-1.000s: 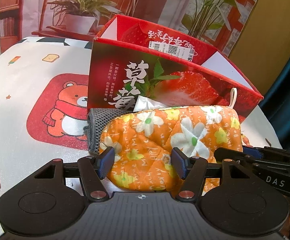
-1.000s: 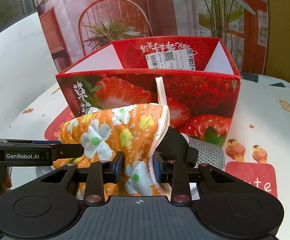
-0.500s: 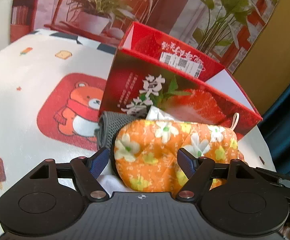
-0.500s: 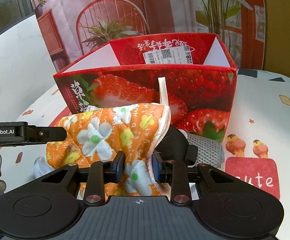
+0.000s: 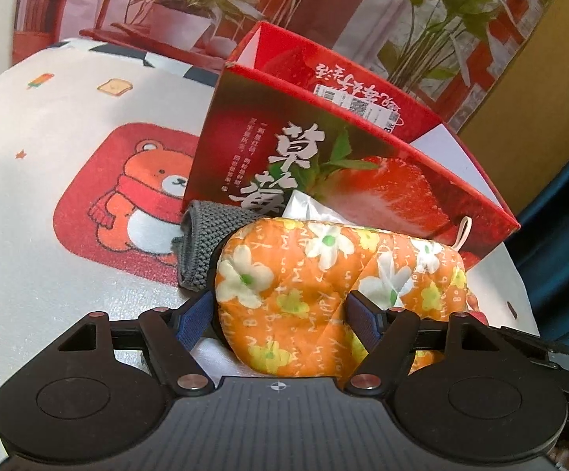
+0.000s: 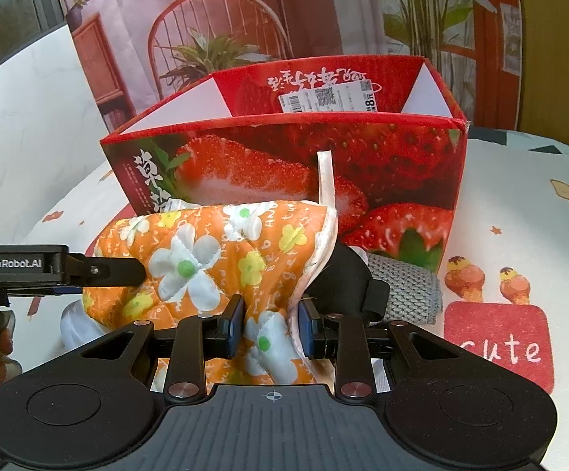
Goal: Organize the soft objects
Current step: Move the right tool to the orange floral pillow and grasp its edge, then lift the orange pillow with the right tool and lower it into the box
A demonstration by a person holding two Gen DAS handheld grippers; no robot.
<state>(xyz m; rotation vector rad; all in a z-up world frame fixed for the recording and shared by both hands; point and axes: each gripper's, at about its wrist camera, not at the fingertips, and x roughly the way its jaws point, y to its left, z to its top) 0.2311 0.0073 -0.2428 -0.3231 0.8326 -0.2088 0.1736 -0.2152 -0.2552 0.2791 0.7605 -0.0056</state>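
On the cartoon tablecloth (image 5: 48, 180) before the strawberry box (image 6: 284, 165), the right gripper (image 6: 271, 327) stays clenched on the orange oven mitt (image 5: 323, 290) while the left gripper (image 5: 284, 318), jaws just closing slightly, straddles its rounded end loosely, likely readying a two-handed lift.

Under everything you have a white tablecloth (image 5: 48, 204) printed with small cartoons: a red square showing a bear in a scarf (image 5: 135, 200), a slice of toast (image 5: 114, 86), an ice lolly (image 5: 40, 79) near the far edge, and on the other side a red patch lettered "cute" (image 6: 498, 343) with two little ice-cream cones (image 6: 486, 278) just above it. Behind the table you see a printed backdrop (image 6: 221, 19) picturing a red wire chair, a potted plant (image 5: 182, 11) and tall green leaves. At the far right a teal curtain (image 5: 567, 243) hangs beside an ochre wall (image 5: 531, 59).
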